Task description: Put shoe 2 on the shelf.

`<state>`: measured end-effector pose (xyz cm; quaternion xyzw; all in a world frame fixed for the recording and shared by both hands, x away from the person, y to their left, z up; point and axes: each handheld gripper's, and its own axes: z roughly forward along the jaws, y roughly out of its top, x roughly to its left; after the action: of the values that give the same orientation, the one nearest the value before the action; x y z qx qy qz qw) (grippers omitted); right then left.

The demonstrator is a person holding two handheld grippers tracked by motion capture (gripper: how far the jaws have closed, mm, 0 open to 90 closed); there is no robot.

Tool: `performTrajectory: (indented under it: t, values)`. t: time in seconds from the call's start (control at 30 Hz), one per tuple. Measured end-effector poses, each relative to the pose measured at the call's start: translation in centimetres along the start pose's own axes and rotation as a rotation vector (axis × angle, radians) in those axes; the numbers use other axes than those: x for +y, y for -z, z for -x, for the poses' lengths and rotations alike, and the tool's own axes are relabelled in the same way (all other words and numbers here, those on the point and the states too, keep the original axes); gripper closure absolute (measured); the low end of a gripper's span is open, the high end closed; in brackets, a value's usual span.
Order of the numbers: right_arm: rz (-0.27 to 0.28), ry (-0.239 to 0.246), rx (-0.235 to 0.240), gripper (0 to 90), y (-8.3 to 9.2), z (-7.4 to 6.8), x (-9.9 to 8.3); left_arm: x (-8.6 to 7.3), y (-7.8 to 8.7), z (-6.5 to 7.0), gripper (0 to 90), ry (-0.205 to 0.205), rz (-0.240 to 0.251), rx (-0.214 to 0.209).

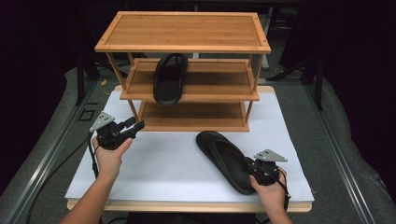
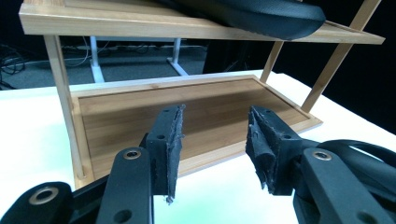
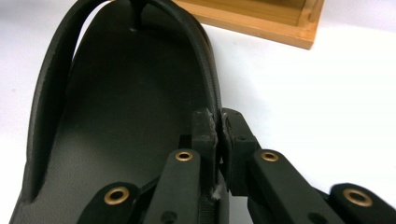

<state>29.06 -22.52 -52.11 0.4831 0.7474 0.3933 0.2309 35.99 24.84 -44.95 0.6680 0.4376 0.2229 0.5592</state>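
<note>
Black claws (image 1: 135, 127), brass rivets, frayed pads (image 2: 172, 140), grey three-cornered plates, trailing cables.

A wooden three-tier rack (image 1: 187, 70) stands at the far side of my white table (image 1: 163, 163); one black sandal (image 1: 169, 78) lies on its middle shelf; a second sandal (image 1: 226, 160) lies on the table in front; my right gripper (image 1: 259, 169) sits at that sandal's near end, by its right edge; my left gripper (image 1: 135, 126) hovers near the rack's lower left corner, jaws pointing right.

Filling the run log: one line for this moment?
left gripper open, empty, facing rack | right gripper shut on table sandal | other sandal on middle shelf
</note>
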Motion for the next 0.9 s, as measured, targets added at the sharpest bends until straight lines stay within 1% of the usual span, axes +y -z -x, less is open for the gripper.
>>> performTrajectory:
  t: [0.03, 0.07, 0.1, 0.17, 0.2, 0.3, 0.33, 0.37, 0.5, 0.6, 0.63, 0.73, 0.9]
  values:
    - [0.005, 0.004, 0.008, 84.7, 0.1, -0.1, 0.1, 0.0, 0.0, 0.0, 54.8, 0.000, 0.002, 0.002]
    - [0.008, 0.009, -0.009, 84.7, 0.2, -0.3, 0.1, 0.0, 0.1, 0.0, 54.9, 0.000, 0.003, 0.003]
    - [0.015, 0.007, -0.010, 84.7, 0.3, -0.4, 0.2, 0.0, 0.1, -0.1, 54.9, 0.000, 0.003, 0.003]
    - [0.035, 0.009, 0.010, 84.7, 0.5, -0.5, 0.3, 0.0, 0.1, -0.1, 54.8, 0.001, 0.006, 0.006]
    - [0.045, 0.008, 0.001, 84.7, 0.7, -0.6, 0.4, 0.0, 0.1, -0.2, 54.9, 0.002, 0.006, 0.008]
    - [0.076, -0.006, 0.000, 84.7, 1.2, -0.5, 0.6, 0.0, 0.2, -0.3, 54.8, 0.003, 0.006, 0.011]
    - [0.092, -0.018, 0.006, 84.6, 1.3, -0.4, 0.6, 0.0, 0.2, -0.3, 54.8, 0.005, 0.008, 0.010]
    - [0.096, -0.024, 0.007, 84.6, 1.5, -0.3, 0.7, 0.0, 0.2, -0.3, 54.8, 0.006, 0.006, 0.012]
    - [0.140, -0.033, 0.008, 84.6, 2.3, -0.2, 1.0, -0.1, 0.4, -0.2, 54.3, 0.005, 0.002, 0.016]
    - [0.163, -0.028, 0.008, 84.6, 2.9, -0.2, 1.4, -0.1, 0.6, -0.3, 54.2, 0.003, 0.007, 0.023]
    - [0.179, -0.033, 0.008, 84.6, 3.1, -0.2, 1.5, -0.1, 0.7, -0.4, 54.2, 0.005, 0.007, 0.025]
    - [0.202, -0.036, 0.016, 84.6, 3.6, -0.2, 1.9, -0.1, 0.7, -0.5, 54.2, 0.009, 0.012, 0.029]
    - [0.243, -0.027, 0.021, 84.6, 4.3, -0.5, 2.4, -0.2, 0.8, -0.6, 54.3, 0.011, 0.006, 0.033]
